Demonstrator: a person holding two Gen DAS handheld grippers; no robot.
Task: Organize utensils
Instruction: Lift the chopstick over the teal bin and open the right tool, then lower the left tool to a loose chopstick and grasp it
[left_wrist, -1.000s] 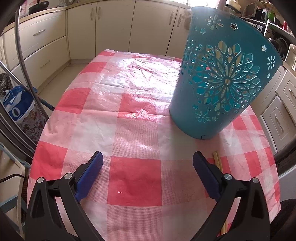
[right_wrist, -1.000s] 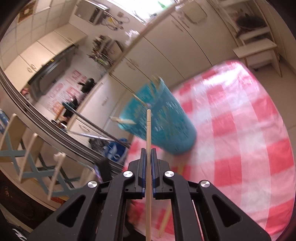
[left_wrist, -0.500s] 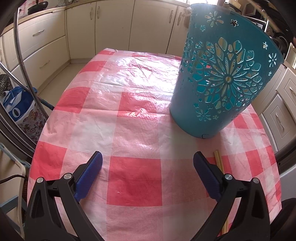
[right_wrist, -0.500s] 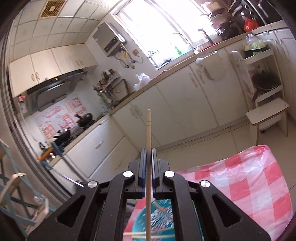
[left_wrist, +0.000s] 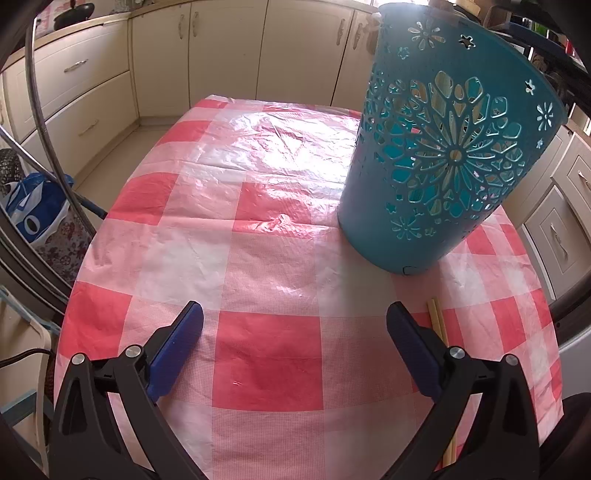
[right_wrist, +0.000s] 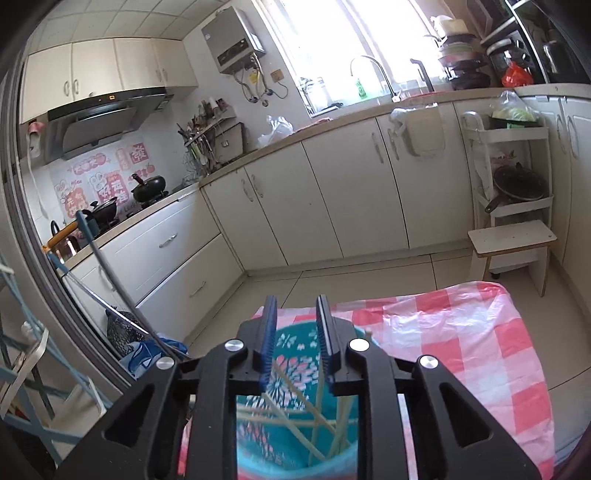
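A teal cut-out basket (left_wrist: 443, 155) stands on the red and white checked tablecloth (left_wrist: 258, 258) at the right. My left gripper (left_wrist: 295, 321) is open and empty, low over the cloth in front of the basket. Two wooden chopsticks (left_wrist: 437, 325) lie on the cloth beside its right finger. My right gripper (right_wrist: 295, 314) is open and empty, right above the basket (right_wrist: 295, 424). Several chopsticks (right_wrist: 317, 417) lean inside the basket.
Cream kitchen cabinets (left_wrist: 295, 51) run behind the table. A blue bag (left_wrist: 33, 210) and metal rails (left_wrist: 44, 122) are at the left. In the right wrist view a white step stool (right_wrist: 513, 243) and shelf rack (right_wrist: 513, 170) stand beyond the table's far end.
My right gripper swung up over the basket, opened and let go of the chopstick it held; the chopstick is no longer between its fingers. The left gripper stayed put.
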